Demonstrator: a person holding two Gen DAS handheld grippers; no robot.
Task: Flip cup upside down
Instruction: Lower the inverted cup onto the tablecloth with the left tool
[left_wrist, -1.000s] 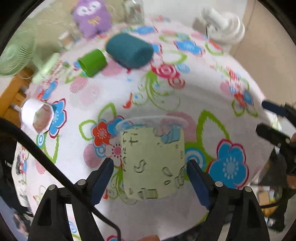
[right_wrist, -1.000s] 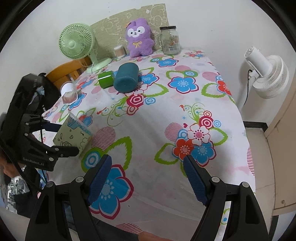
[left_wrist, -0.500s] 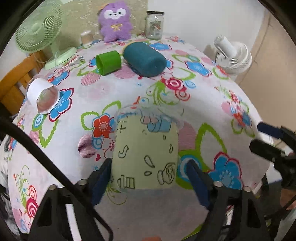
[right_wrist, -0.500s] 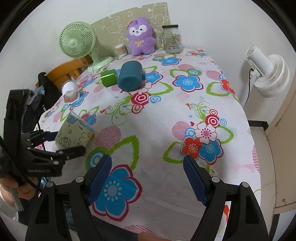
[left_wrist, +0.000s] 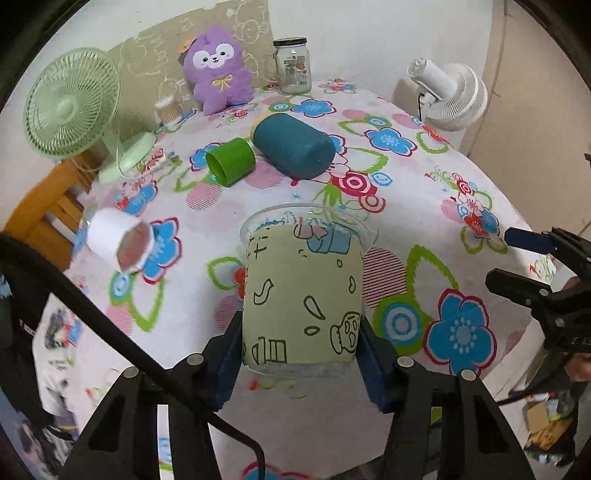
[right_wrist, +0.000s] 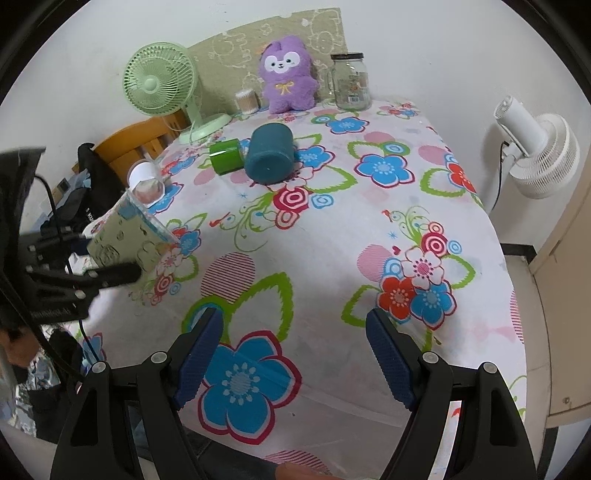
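Note:
A clear plastic cup with a pale green doodle sleeve (left_wrist: 301, 295) is clamped near its base between the blue pads of my left gripper (left_wrist: 301, 363), lifted off the floral tablecloth with its rim pointing away from the camera. In the right wrist view the cup (right_wrist: 131, 238) hangs tilted at the left table edge, held by the left gripper (right_wrist: 110, 258). My right gripper (right_wrist: 295, 358) is open and empty above the table's front edge; it shows at the right of the left wrist view (left_wrist: 517, 258).
On the table lie a white cup on its side (left_wrist: 118, 240), a green cup on its side (left_wrist: 231, 162) and a teal cylinder (left_wrist: 291, 146). At the back stand a green fan (left_wrist: 70, 107), a purple plush (left_wrist: 219, 70) and a glass jar (left_wrist: 294, 66). A white fan (right_wrist: 535, 155) stands beside the table at right.
My left gripper has closed on the cup and lifted and tilted it up from the cloth. The right gripper has stayed open, shifting slightly.

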